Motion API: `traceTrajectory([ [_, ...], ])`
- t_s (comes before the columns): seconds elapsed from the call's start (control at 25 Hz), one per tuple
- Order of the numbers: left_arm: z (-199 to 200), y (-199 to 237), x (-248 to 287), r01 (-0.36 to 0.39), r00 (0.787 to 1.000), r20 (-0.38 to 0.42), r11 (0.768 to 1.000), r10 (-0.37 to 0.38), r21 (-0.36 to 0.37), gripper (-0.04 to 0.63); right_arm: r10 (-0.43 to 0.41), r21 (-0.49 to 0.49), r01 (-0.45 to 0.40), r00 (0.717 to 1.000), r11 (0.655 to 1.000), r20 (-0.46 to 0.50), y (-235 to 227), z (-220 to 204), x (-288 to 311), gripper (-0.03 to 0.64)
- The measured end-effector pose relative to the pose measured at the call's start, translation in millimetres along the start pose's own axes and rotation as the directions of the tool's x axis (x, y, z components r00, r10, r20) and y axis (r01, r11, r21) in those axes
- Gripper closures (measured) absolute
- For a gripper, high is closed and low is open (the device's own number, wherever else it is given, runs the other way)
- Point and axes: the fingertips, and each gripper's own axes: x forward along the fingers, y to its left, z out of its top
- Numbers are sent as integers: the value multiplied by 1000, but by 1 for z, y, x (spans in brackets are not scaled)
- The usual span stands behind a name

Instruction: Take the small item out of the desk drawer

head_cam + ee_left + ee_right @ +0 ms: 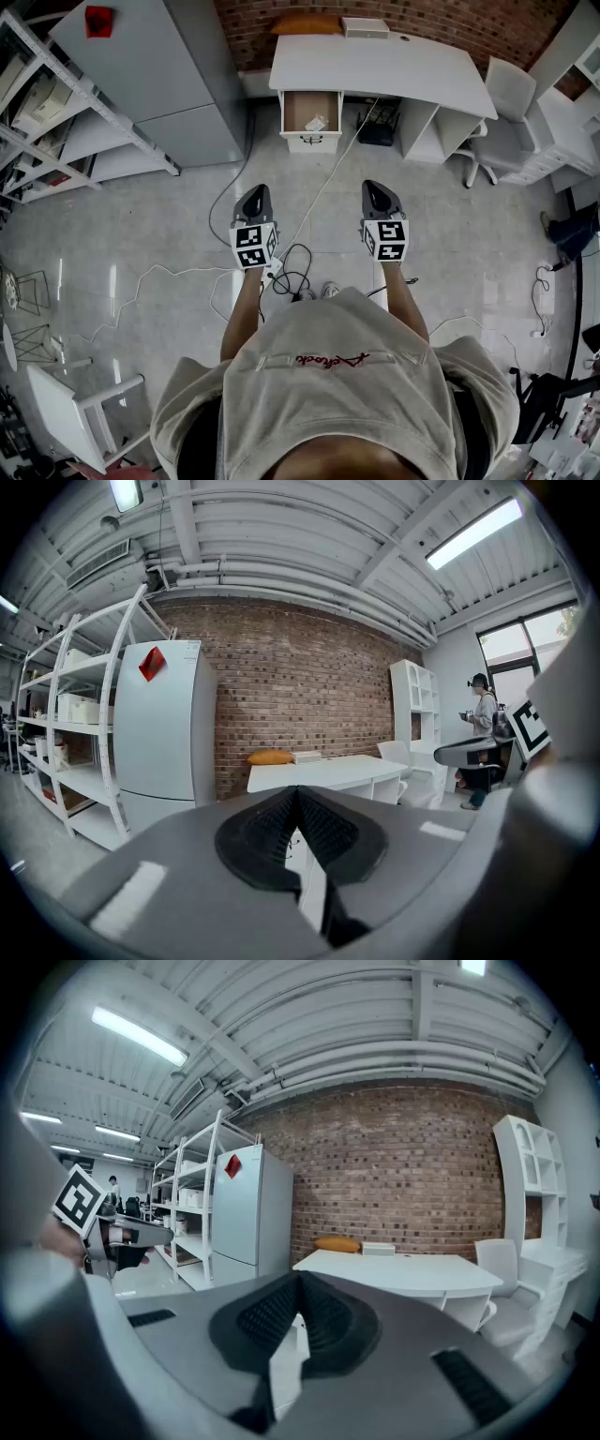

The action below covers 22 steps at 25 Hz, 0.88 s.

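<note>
A white desk (pixel 375 66) stands against the brick wall at the far side of the room. Its left drawer (pixel 311 141) is pulled open, and a small pale item (pixel 316 123) lies inside. My left gripper (pixel 254 195) and right gripper (pixel 377 190) are held side by side over the floor, well short of the desk, pointing toward it. In the left gripper view the left gripper (pixel 298 794) has its pads meeting, nothing between them. The right gripper (pixel 300 1279) is shut and empty too. The desk (pixel 328 772) (pixel 403 1269) shows beyond both.
A grey cabinet (pixel 159 75) and white shelving (pixel 47 103) stand at the left. An office chair (pixel 502 122) sits right of the desk. Cables (pixel 291 272) trail over the floor between me and the drawer. An orange cushion (pixel 307 24) and a white box (pixel 365 27) lie on the desk.
</note>
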Motion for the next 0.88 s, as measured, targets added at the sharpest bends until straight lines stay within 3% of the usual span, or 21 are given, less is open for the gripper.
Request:
traceTrajectory([
  [0.88, 7, -43, 43, 0, 1000, 4, 1000, 0, 15, 586, 62, 18, -62, 998, 998, 31, -42, -1, 30, 605],
])
